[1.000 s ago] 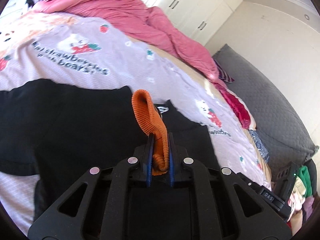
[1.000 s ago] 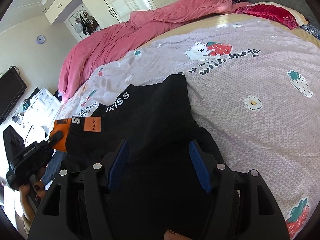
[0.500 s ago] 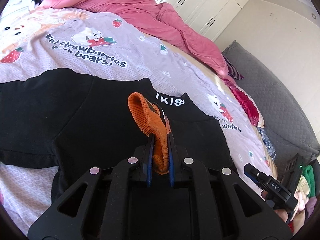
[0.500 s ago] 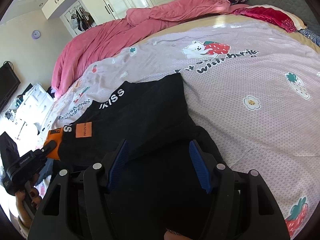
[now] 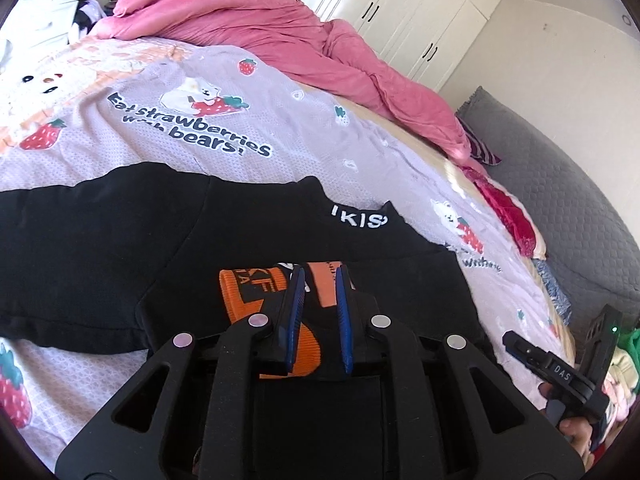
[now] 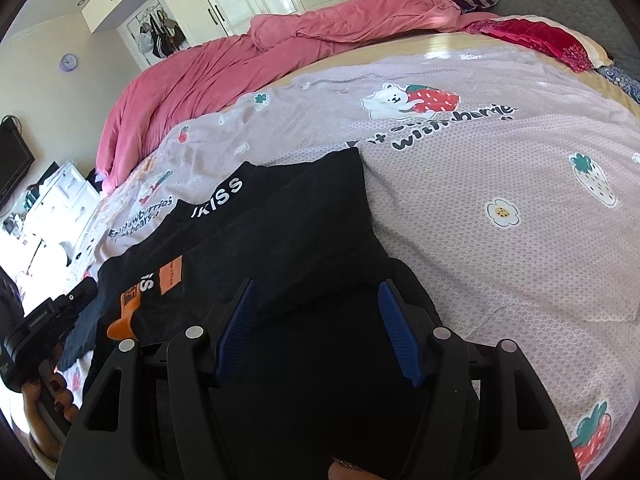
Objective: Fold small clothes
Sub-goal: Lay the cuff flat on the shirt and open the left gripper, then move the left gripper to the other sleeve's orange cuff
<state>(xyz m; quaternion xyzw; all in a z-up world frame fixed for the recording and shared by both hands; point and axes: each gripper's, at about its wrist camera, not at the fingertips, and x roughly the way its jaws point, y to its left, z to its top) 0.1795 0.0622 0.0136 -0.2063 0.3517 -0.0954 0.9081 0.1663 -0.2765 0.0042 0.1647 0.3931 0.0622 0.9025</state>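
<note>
Left gripper (image 5: 318, 276) has just parted, jaws slightly apart, releasing the orange cuff (image 5: 256, 292); right gripper (image 6: 316, 292) gapes empty — black top (image 6: 288, 220) reads "KISS".

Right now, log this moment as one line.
left gripper: just opening, orange cuff loose between jaws, lying on black top | right gripper: open above black top | bed: strawberry-print sheet

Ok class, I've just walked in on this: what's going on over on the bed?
A person with tongs in each hand is folding a black top spread on the bed. The left tongs have just been opening. The orange cuff lies flat on the top beneath them, with nothing pinched. The right tongs hover open over the other side of the top, gripping nothing.
</note>
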